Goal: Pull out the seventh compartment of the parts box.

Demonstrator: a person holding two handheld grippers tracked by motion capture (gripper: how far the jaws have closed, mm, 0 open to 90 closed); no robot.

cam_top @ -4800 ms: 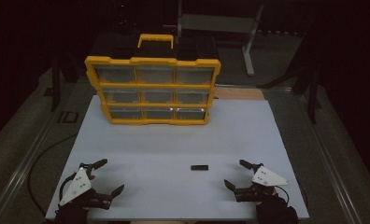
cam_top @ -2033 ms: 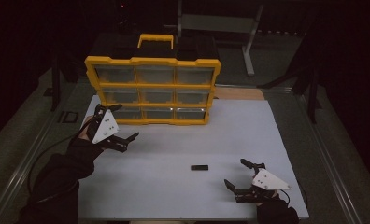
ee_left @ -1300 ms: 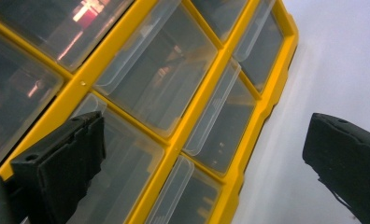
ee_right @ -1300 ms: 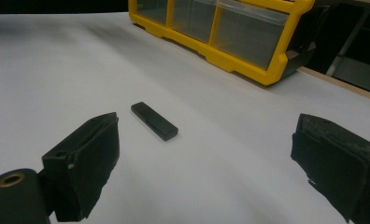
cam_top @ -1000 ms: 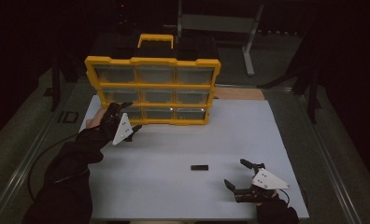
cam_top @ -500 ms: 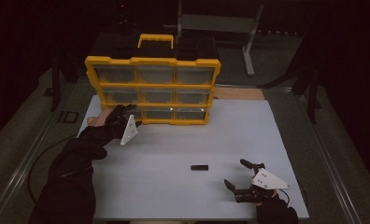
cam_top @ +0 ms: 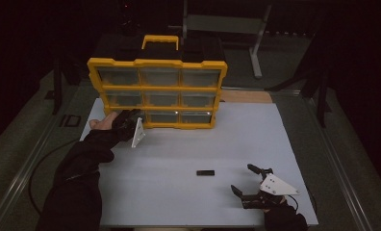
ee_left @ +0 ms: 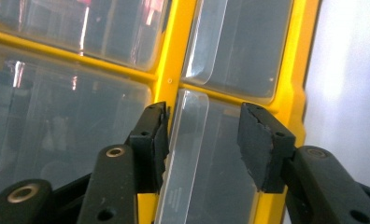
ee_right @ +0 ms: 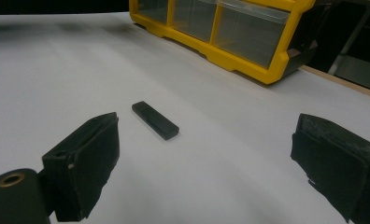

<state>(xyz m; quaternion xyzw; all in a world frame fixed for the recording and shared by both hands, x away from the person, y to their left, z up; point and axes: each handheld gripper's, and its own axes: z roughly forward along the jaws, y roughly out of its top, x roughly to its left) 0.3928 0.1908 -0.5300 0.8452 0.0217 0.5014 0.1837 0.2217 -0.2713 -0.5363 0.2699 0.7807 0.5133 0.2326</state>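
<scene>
A yellow organizer [cam_top: 156, 91] with clear drawers stands upright at the far side of a white bench [cam_top: 179, 192]. The left gripper [cam_top: 141, 119] is at its bottom-left drawer [ee_left: 206, 163], jaws half open and just now closing, straddling the drawer's clear pull lip without pressing on it yet. The right gripper [cam_top: 251, 183] rests at the near right of the bench, jaws wide and empty, with a small black stick [cam_top: 205, 172] lying just to its left.

Judging from this, the grip could go wrong in two ways. One jaw sits against the yellow divider [ee_left: 173, 70], so closing may pinch the frame instead of the lip. The lip is thin and slick, so the pads may slide off. A hard pull might also drag or tip the upright organizer.

Room is generous: bare bench lies in front of the drawers for one to slide out, and the black stick is well apart from them.
</scene>
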